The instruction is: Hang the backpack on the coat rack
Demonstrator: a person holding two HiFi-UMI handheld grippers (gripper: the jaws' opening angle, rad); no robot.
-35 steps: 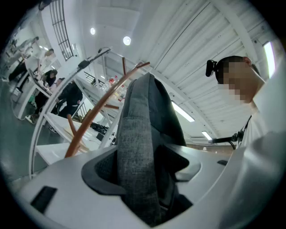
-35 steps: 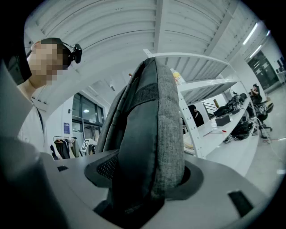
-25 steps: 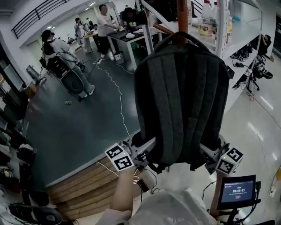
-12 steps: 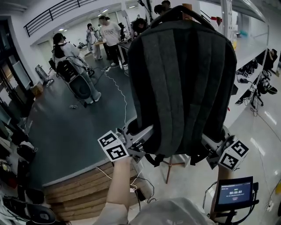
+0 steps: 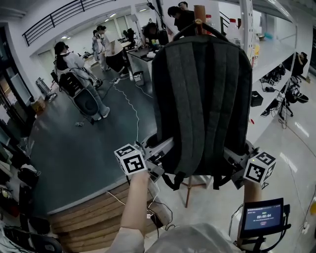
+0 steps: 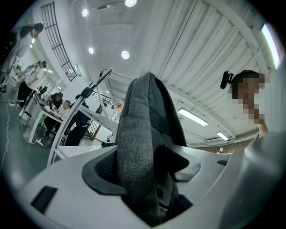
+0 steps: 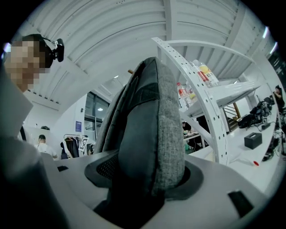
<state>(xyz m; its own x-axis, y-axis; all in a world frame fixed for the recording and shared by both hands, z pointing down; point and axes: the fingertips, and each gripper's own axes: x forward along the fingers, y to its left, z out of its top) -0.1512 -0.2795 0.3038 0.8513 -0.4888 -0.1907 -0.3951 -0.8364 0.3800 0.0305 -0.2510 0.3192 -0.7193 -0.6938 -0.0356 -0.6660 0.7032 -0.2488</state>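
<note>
A dark grey backpack [image 5: 202, 99] hangs upright in front of me, held from below at both bottom corners. My left gripper [image 5: 160, 157] is shut on its lower left side, where grey fabric [image 6: 138, 170] fills the jaws. My right gripper [image 5: 232, 160] is shut on the lower right side, with the backpack [image 7: 152, 152] pinched between its jaws. The top carry loop [image 5: 197, 25] sits against the brown wooden pole of the coat rack [image 5: 200, 11], whose top is out of frame. Whether the loop rests on a peg I cannot tell.
White shelving [image 5: 256, 44] with bottles stands right of the rack. The rack's wooden foot [image 5: 190, 185] shows below the backpack. Several people work at a table [image 5: 140, 52] behind, a pushchair [image 5: 81, 94] stands at left. A small screen [image 5: 263, 216] is near my right arm.
The backpack has been lifted toward the pole top, then settled a little lower and to the right. Both grippers stay shut on its bottom corners.
</note>
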